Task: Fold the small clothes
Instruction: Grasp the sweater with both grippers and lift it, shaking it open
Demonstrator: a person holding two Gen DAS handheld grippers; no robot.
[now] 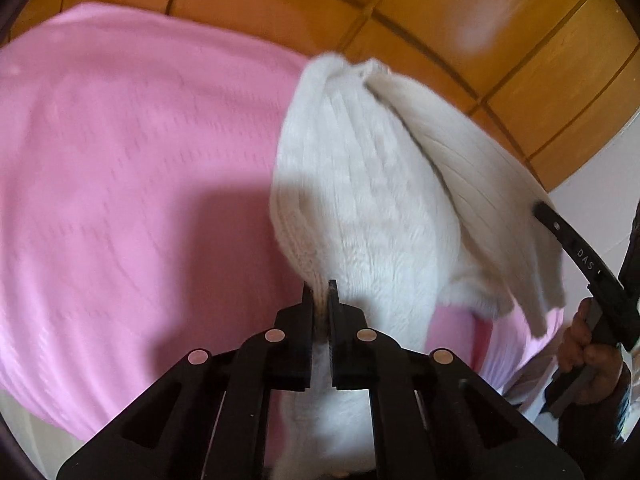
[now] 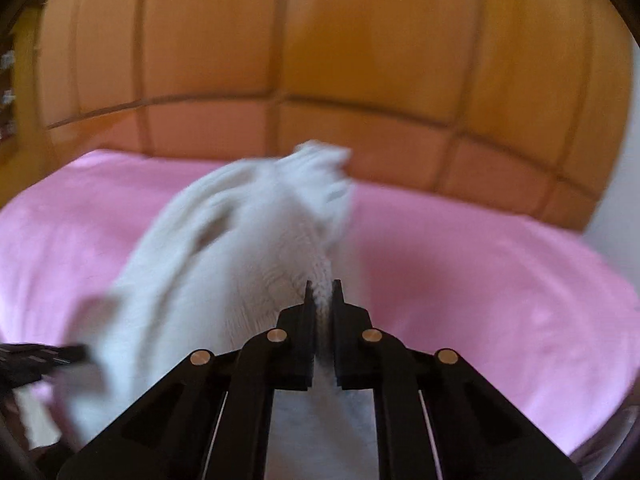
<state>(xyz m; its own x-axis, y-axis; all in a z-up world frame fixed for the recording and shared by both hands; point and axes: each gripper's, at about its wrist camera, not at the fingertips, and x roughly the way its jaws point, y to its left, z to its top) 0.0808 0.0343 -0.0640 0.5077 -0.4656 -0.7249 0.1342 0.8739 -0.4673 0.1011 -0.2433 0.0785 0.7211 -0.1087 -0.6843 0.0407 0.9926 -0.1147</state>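
- White knitted garment [image 1: 360,184]: lifted off the pink bedcover [image 1: 120,180], hanging bunched between both grippers, wooden headboard [image 2: 320,52] behind.
- Left gripper [image 1: 321,292]: jaws nearly closed, pinching a ribbed edge.
- Right gripper [image 2: 323,290]: jaws nearly closed on another knitted edge.
- Step, as judged: pick-up done, spreading not yet.
- Next move calls for: drawing the edges apart, laying the garment flat, then folding.

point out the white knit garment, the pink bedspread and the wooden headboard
white knit garment [image 1: 360,200], left wrist view, on its ribbed middle above the left tongs
pink bedspread [image 1: 120,180], left wrist view, on a bare stretch left of the garment
wooden headboard [image 2: 320,40], right wrist view, on an upper panel
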